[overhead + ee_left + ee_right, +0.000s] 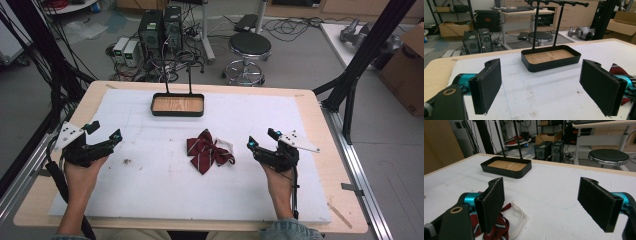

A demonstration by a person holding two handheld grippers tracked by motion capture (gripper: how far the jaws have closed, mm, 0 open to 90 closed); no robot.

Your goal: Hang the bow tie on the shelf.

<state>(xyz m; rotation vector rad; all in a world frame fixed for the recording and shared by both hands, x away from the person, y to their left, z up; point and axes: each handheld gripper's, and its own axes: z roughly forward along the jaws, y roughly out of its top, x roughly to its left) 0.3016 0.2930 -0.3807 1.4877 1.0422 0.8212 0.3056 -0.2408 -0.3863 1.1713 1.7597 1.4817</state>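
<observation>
Between my two grippers lay the striped bow tie [209, 152], dark red with thin white lines and a white elastic strap [520, 216] looping out of it, flat on the white mat [150, 185] that covered the wooden table [35, 200]. My left gripper [106, 136] sat well apart from it on one side, its jaws spread wide with nothing but bare mat between the black pads [486, 85]. My right gripper [262, 140] rested near the tie's other side, jaws likewise spread and pinching nothing; from its own view the tie lay low beside the left-hand pad [492, 201], just outside the gap, and I could not tell whether the pad touched the cloth. Ahead of both tools, toward the far edge of the mat, stood a black tray [177, 113] with a wooden floor, two thin black rods [190, 77] rising from its back wall. Beyond the table I could see two computer towers [161, 30] and a round stool [249, 47] on the floor. A cardboard box [407, 70] off past my right gripper carried some dark print, too small for me to read, and I made out no other lettering anywhere.
</observation>
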